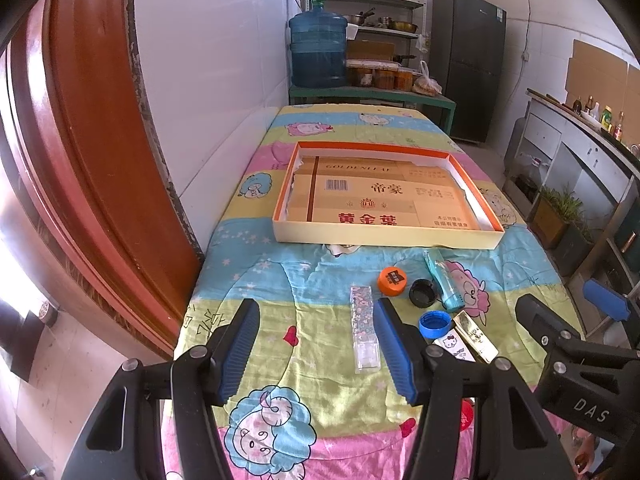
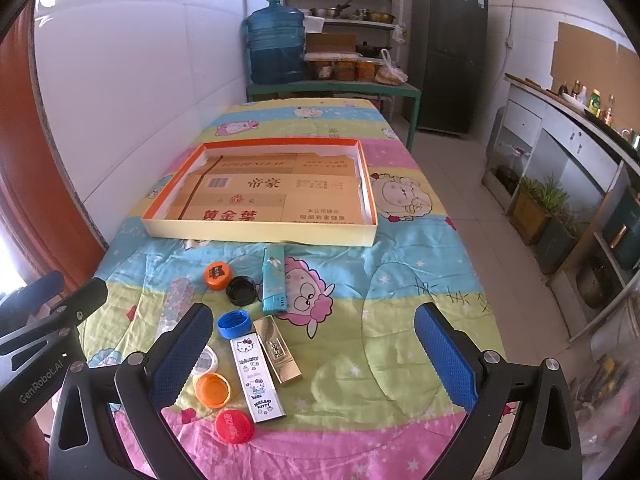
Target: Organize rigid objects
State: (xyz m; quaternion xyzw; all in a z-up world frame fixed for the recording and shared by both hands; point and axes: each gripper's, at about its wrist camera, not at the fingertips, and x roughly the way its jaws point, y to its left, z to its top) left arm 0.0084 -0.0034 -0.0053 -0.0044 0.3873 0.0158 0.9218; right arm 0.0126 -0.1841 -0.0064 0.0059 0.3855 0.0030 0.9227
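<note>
A shallow orange-rimmed box lid (image 1: 384, 236) (image 2: 260, 230) lined with cardboard lies on the cartoon-print cloth. In front of it lie several bottle caps and lighters: an orange cap (image 1: 392, 280) (image 2: 218, 275), black cap (image 1: 421, 293) (image 2: 241, 290), blue cap (image 1: 435, 324) (image 2: 233, 324), teal lighter (image 1: 446, 280) (image 2: 274, 280), gold lighter (image 1: 478, 336) (image 2: 278, 350), Hello Kitty lighter (image 2: 256, 376), clear patterned lighter (image 1: 364, 328) (image 2: 178, 302), a second orange cap (image 2: 213, 390) and a red cap (image 2: 234, 426). My left gripper (image 1: 316, 348) is open just left of the clear lighter. My right gripper (image 2: 316, 356) is open and empty above the gold lighter.
A white wall and red door frame (image 1: 80, 160) bound the table on the left. A blue water jug (image 1: 318, 52) and shelves stand behind the table, a dark fridge (image 2: 448, 56) at the back right, a counter (image 2: 580, 140) along the right.
</note>
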